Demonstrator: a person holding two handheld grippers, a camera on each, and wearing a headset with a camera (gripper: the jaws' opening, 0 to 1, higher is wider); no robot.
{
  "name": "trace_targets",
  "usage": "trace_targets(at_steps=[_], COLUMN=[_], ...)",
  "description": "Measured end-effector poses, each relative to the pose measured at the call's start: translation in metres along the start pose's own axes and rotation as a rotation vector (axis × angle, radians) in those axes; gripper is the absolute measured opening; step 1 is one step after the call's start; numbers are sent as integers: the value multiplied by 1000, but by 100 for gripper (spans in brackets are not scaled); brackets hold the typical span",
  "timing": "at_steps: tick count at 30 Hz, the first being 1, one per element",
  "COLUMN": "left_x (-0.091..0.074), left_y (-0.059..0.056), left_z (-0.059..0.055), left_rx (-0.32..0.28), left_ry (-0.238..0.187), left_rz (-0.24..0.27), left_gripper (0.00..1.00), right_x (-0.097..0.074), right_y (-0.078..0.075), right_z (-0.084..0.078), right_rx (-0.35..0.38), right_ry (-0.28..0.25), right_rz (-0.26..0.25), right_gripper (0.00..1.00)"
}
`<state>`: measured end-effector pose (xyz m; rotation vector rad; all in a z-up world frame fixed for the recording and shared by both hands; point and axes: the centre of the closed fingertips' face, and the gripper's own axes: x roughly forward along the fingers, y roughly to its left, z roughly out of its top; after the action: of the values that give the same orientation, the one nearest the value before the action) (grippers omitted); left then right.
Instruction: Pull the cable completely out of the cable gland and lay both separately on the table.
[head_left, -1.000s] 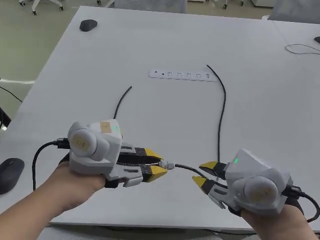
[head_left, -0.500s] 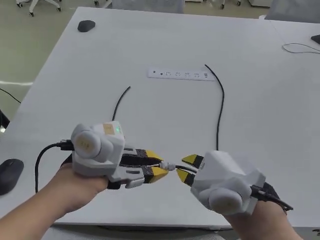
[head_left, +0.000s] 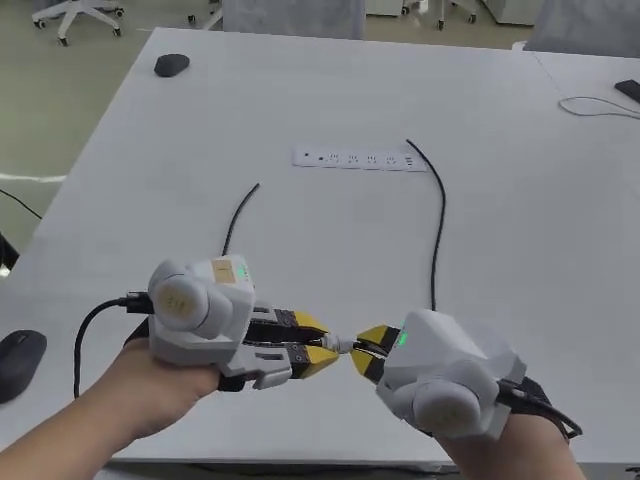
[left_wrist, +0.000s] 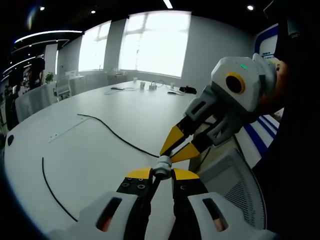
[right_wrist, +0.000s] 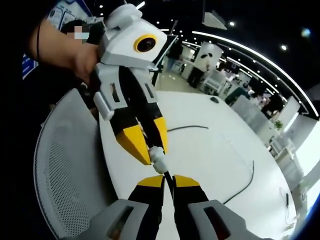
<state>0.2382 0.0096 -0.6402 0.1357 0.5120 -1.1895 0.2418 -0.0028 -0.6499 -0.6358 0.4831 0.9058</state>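
Right now you hold the two grippers tip to tip, low over the near edge of the white table (head_left: 520, 200) and close to your body. Your left gripper (head_left: 318, 346) is clamped on the small pale cable gland (head_left: 342, 346), which is pinched between its yellow tips. In the left gripper view the cable gland (left_wrist: 161, 169) shows as a rounded grey-white piece right at the jaw ends. Your right gripper (head_left: 366, 350) meets it from the opposite side, its tips almost touching the left gripper's. Its jaws look closed on the black cable (head_left: 437, 245) just where it leaves the gland. In the right gripper view a thin dark line runs between that gripper's two jaws. From there the cable trails away across the table in a long curve, and its far end lies just beside the right end of a white power strip (head_left: 358, 159). A short black cable (head_left: 240, 207) lies loose left of centre, well apart from the work, and a dark mouse (head_left: 172, 65) sits at the far corner. You appear to be at the gripping step, with both holds set and the cable not yet drawn out. The next move likely calls for pulling your hands straight apart along the cable's line while the left gripper keeps the gland from turning or slipping. How much cable sits inside the gland is hidden, so you may need a second grip. After that, both pieces go down on the table, apart.
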Motion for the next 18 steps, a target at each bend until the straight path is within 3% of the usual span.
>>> trace_targets(at_steps=[5,12,15,18], left_x=[-1,-2,-4,-5], left_y=[-1,2,4,5], left_z=[0,2,6,8], left_rx=[2,6,2,8], left_ry=[-4,-16,-31,-36], left_rz=[3,16,19,24], left_gripper=[15,15,15,15], right_x=[0,-1,-4,-5], right_y=[0,-9,-14,-21], right_z=[-2,-9,-11,-18], right_rx=[24,131,224,266], right_ry=[-3,0,-26,-20], right_rz=[3,-11,-24,-37], right_gripper=[0,0,0,0])
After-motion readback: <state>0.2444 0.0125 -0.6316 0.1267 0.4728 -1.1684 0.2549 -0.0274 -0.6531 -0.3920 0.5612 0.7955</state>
